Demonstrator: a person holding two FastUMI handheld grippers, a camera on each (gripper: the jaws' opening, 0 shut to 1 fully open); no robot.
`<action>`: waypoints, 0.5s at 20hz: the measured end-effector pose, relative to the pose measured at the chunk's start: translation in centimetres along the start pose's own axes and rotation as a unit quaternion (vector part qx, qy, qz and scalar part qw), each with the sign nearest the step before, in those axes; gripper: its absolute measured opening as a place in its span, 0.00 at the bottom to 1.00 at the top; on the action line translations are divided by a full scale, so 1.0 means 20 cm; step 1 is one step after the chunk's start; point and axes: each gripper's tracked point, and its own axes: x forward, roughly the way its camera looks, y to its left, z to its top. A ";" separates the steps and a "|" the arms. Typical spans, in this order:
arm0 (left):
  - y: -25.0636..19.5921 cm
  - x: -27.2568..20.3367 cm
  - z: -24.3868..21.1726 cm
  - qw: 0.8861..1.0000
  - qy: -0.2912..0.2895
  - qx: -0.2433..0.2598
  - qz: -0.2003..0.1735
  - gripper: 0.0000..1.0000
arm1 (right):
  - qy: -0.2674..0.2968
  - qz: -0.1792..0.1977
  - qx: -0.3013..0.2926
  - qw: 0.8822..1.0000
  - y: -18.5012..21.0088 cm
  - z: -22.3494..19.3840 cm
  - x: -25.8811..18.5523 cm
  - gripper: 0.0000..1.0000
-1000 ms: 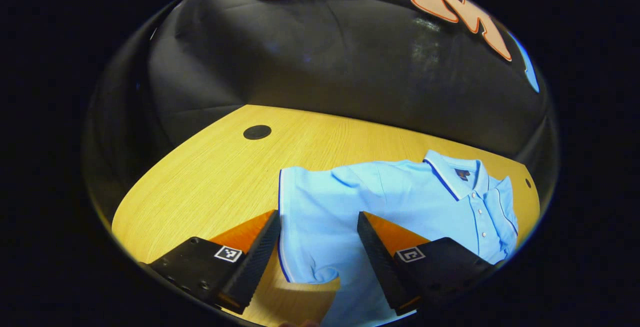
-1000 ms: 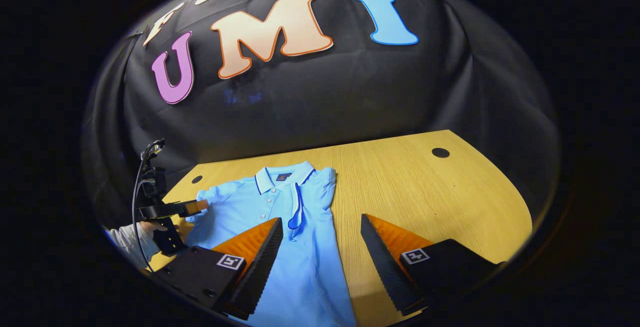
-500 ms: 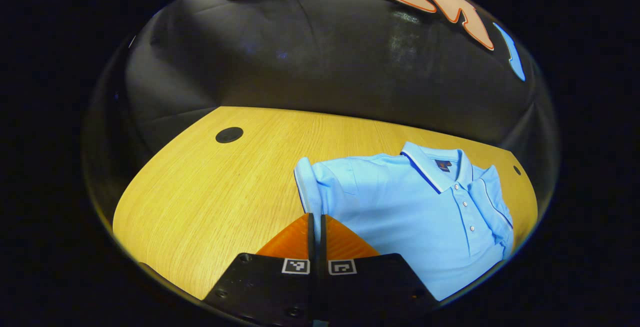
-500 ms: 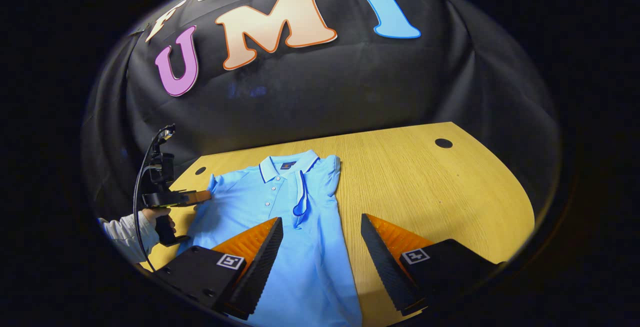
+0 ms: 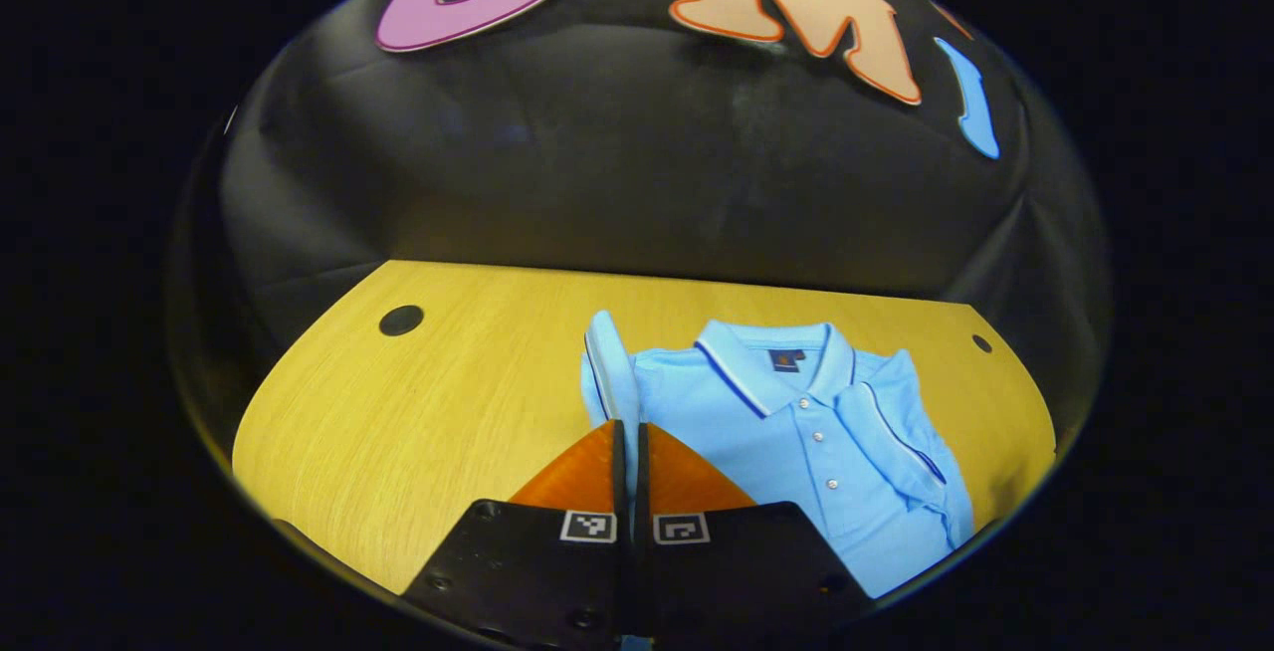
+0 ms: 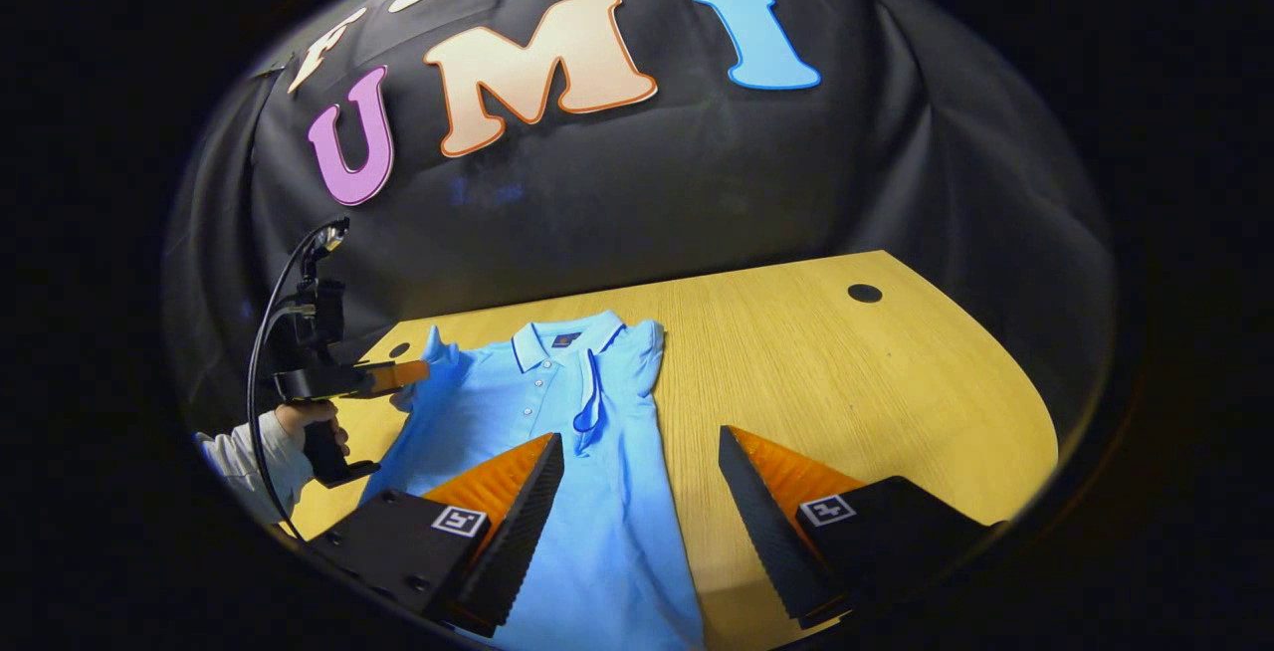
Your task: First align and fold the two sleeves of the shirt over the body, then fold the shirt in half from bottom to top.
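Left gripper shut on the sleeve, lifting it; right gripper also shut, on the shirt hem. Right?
Not quite. The left gripper is shut on the sleeve, lifted off the table, but the right gripper is open, as the right gripper view shows: its fingers stand wide apart above the shirt, holding nothing.

Both grippers carry black bodies with small square black-and-white markers and screws; the left gripper (image 6: 418, 373) (black cable looping above) sits above a pale sleeve (image 6: 244, 462).
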 end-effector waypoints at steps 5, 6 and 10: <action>-0.23 0.05 -0.08 0.999 0.016 0.030 -0.025 0.00 | -0.004 -0.008 0.001 1.000 -0.03 0.00 -0.01 0.98; -0.25 0.07 -0.10 0.999 0.019 0.035 -0.029 0.00 | -0.004 -0.011 0.001 1.000 -0.04 0.01 -0.01 0.98; -0.35 0.05 -0.13 0.997 0.022 0.022 -0.072 0.68 | -0.010 -0.021 0.005 1.000 -0.03 0.01 0.02 0.98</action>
